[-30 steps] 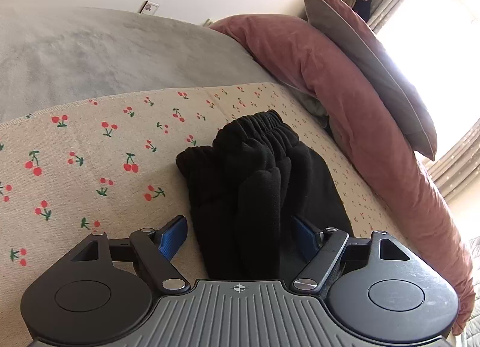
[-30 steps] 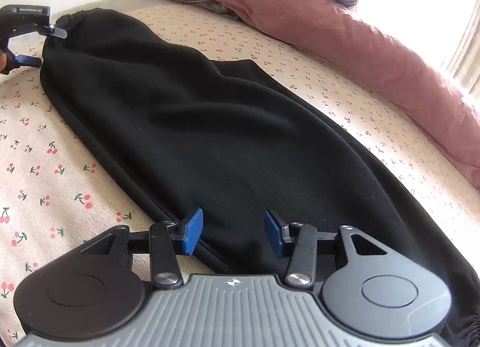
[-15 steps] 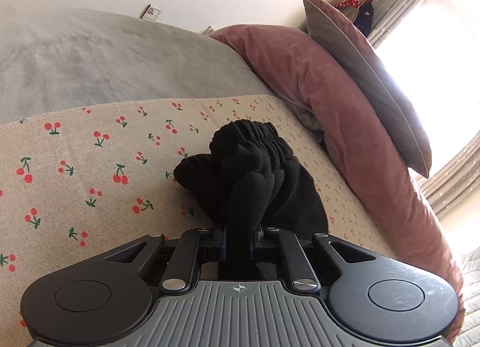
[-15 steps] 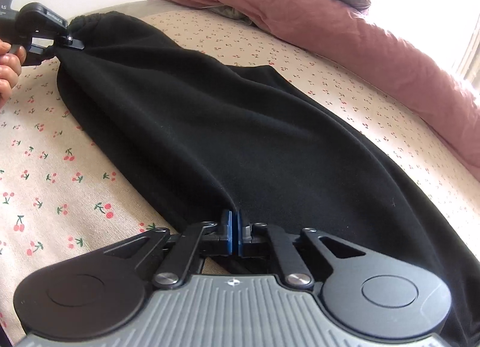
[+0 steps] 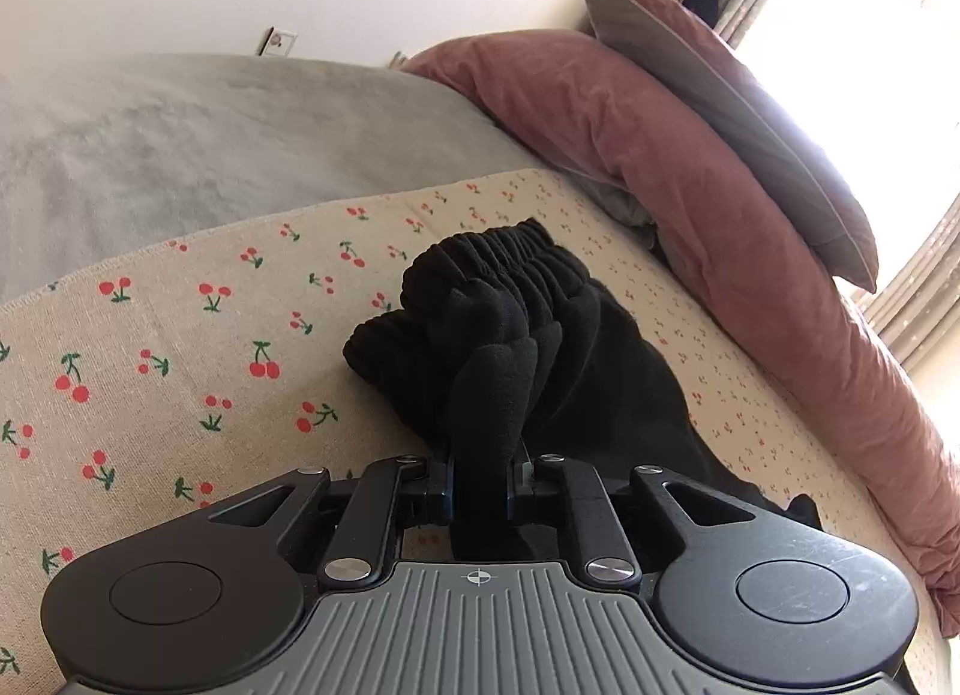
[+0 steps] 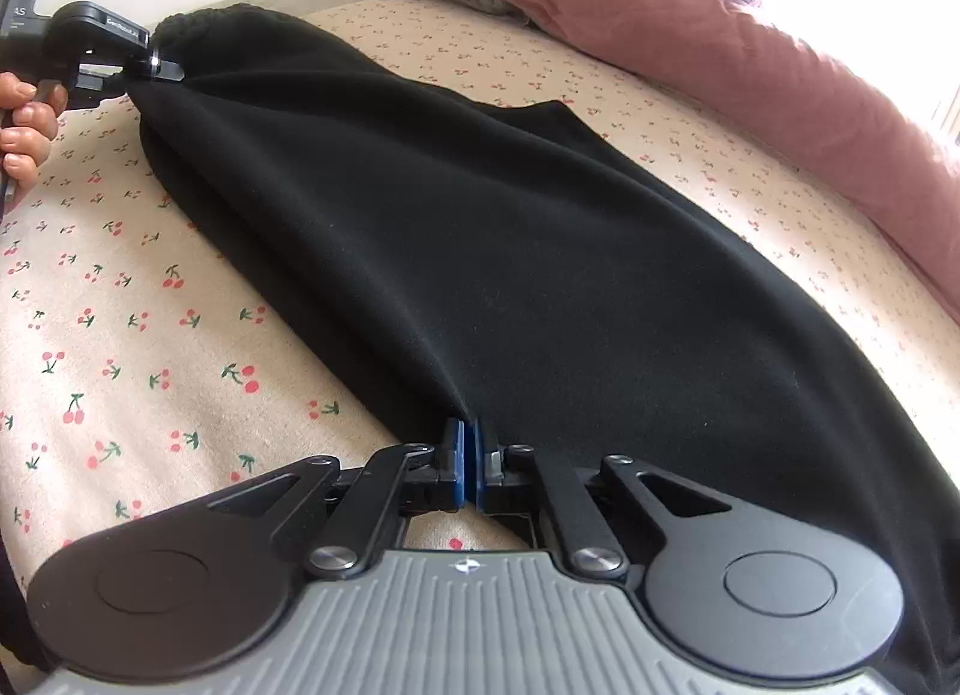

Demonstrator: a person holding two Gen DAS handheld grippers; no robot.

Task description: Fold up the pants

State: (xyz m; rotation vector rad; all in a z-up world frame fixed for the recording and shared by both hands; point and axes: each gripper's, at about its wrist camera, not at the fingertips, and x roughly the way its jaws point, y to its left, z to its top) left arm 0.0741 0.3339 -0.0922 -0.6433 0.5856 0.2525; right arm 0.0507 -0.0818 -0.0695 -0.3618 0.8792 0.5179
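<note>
Since earlier frame: both tongs gone from spread to clamped. Left gripper pinching bunched waistband of pants, jaws easing slightly wider. Right gripper fully closed on near side edge. Pants flat on cherry-print sheet, waistband at 10 o'clock. Lift evenly, keep edge taut. Pink duvet crowding 2 o'clock; open room at 8 o'clock.

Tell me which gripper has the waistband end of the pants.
The left gripper: it pinches a thick bunch of the pants by the elastic waistband, jaws easing open slightly. The right gripper is shut on a thin edge partway down the leg.
</note>
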